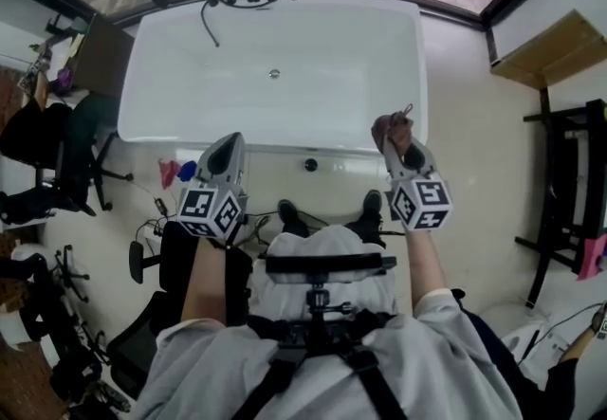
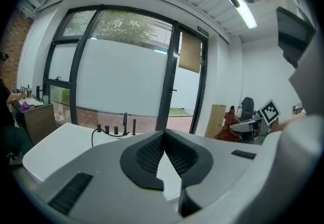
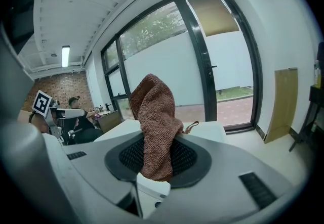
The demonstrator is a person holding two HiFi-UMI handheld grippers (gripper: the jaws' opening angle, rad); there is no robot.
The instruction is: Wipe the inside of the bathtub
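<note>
A brown cloth was clamped in the right hand-held gripper; the left hand-held gripper was seen closed and empty, the bathtub just ahead of both.

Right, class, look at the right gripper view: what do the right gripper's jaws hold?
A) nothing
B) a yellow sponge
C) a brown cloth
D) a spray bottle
C: in the right gripper view, the right gripper has its jaws closed on a brown cloth, which stands up from between the dark pads.
</note>
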